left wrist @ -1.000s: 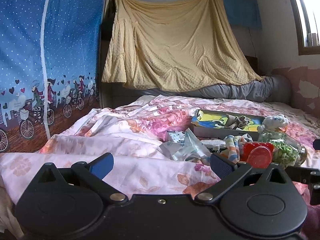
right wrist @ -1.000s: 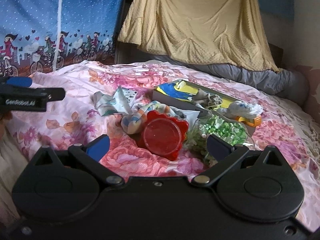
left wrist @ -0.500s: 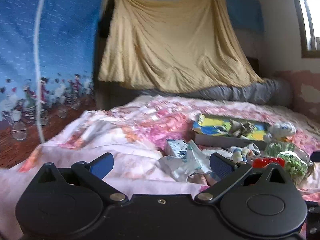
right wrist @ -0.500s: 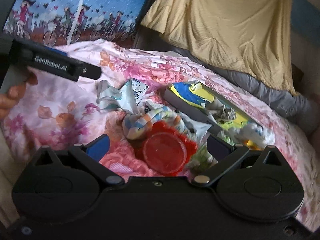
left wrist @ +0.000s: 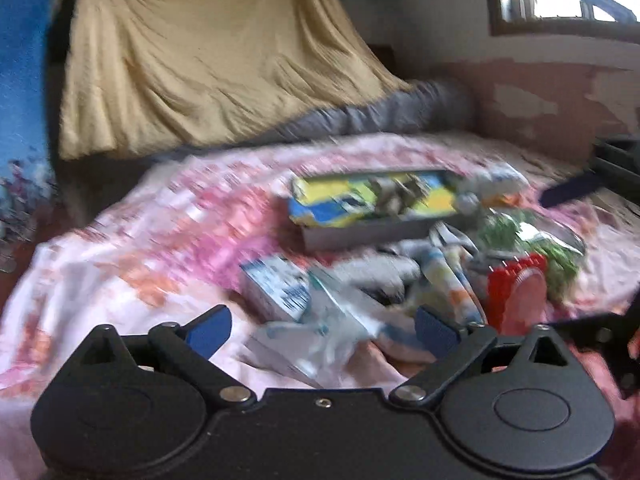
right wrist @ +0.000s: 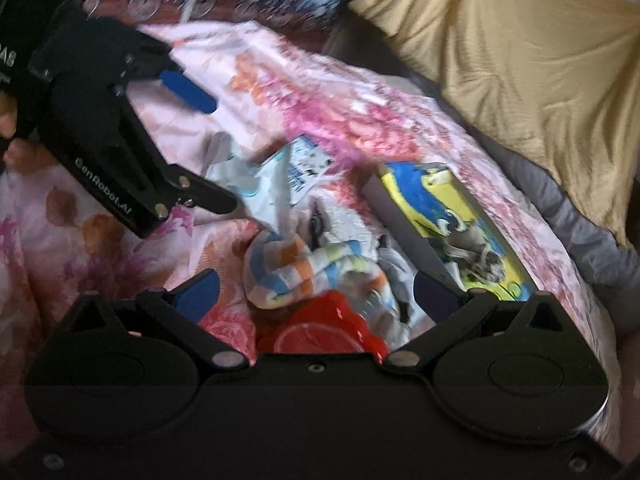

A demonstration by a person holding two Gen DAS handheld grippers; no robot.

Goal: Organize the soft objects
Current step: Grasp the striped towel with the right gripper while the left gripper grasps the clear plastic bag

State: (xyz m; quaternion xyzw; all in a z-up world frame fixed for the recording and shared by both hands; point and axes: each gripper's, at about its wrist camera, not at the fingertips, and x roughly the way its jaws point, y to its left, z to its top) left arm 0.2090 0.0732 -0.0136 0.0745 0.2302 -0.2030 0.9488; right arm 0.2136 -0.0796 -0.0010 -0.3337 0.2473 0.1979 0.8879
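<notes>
A pile of soft things lies on the floral bedspread (left wrist: pixel 132 248): a striped orange, blue and white cloth (right wrist: pixel 292 272), a pale printed cloth (left wrist: pixel 320 320) and a white patterned cloth (right wrist: pixel 344 220). Behind them sits a grey tray (right wrist: pixel 404 216) lined with yellow and blue fabric (left wrist: pixel 340 204), with a grey crumpled piece (right wrist: pixel 476 252) in it. My right gripper (right wrist: pixel 316 294) hangs open just above the striped cloth. My left gripper (left wrist: pixel 322 324) is open over the pale cloth, holding nothing. The left gripper (right wrist: pixel 200 148) also shows in the right wrist view, at upper left.
A red plastic lid (right wrist: pixel 320 332) lies beside the striped cloth. A clear jar with green contents (left wrist: pixel 536 240) rests at the right. A small blue-and-white box (left wrist: pixel 276 284) lies in the pile. A yellow blanket (left wrist: pixel 200 52) hangs behind the bed; a grey bolster (left wrist: pixel 380 116) lies below it.
Both grippers have moved forward and down toward the pile. The right one now looks steeply down on the striped cloth. The left has swung right. Both stay open.
</notes>
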